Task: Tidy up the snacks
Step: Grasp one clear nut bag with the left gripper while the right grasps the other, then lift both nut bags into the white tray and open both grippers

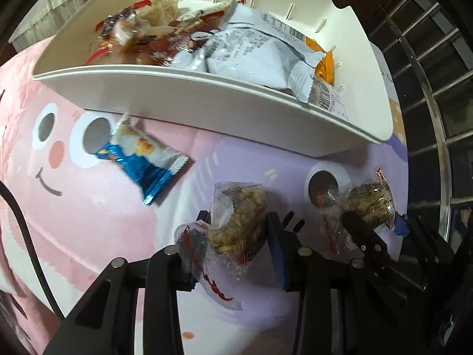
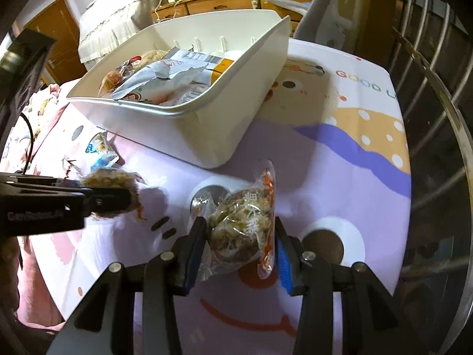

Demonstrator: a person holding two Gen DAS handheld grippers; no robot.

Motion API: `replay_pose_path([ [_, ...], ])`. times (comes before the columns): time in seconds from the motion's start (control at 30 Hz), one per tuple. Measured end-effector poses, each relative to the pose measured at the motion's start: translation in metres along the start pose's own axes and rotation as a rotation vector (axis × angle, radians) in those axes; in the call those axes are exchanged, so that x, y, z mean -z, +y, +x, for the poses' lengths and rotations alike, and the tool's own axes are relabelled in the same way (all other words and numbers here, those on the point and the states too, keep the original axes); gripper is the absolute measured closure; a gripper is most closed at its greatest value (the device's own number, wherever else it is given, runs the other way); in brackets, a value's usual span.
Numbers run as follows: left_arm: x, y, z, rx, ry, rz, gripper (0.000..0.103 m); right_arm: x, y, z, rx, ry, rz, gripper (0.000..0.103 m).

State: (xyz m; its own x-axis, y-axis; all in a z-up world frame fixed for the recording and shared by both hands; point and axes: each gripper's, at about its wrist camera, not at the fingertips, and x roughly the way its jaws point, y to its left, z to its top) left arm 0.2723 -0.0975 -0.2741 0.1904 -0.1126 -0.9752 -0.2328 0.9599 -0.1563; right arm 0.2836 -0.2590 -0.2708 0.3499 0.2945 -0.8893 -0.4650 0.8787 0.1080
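Note:
My left gripper is shut on a clear-wrapped crumbly snack cake, held a little above the cartoon tablecloth. My right gripper is shut on a similar clear-wrapped snack. In the left wrist view that snack and its gripper show at the right. In the right wrist view the left gripper and its snack show at the left. A white bin beyond both holds several snack packets. A blue and white packet lies on the cloth in front of the bin.
A metal railing runs along the table's right side. A wooden cabinet with clutter stands behind the bin. A black cable hangs at the left edge. The tablecloth's right edge drops off near the railing.

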Motion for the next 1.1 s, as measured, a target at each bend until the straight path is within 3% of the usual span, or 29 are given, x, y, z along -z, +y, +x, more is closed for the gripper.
replay_pose_path([
  [0.23, -0.009, 0.028, -0.040, 0.016, -0.001, 0.020, 0.066, 0.008, 0.004, -0.015, 0.033, 0.022, 0.046, 0.060],
  [0.57, -0.032, 0.068, -0.104, 0.047, 0.006, 0.127, 0.066, 0.000, 0.018, -0.048, 0.122, 0.013, 0.114, 0.060],
  [0.9, -0.082, 0.098, -0.164, 0.085, -0.049, 0.282, 0.066, -0.036, 0.050, -0.086, 0.198, -0.034, 0.110, 0.060],
  [1.1, -0.117, 0.104, -0.180, 0.096, -0.086, 0.330, 0.066, -0.070, 0.071, -0.095, 0.206, -0.079, 0.120, 0.059],
])
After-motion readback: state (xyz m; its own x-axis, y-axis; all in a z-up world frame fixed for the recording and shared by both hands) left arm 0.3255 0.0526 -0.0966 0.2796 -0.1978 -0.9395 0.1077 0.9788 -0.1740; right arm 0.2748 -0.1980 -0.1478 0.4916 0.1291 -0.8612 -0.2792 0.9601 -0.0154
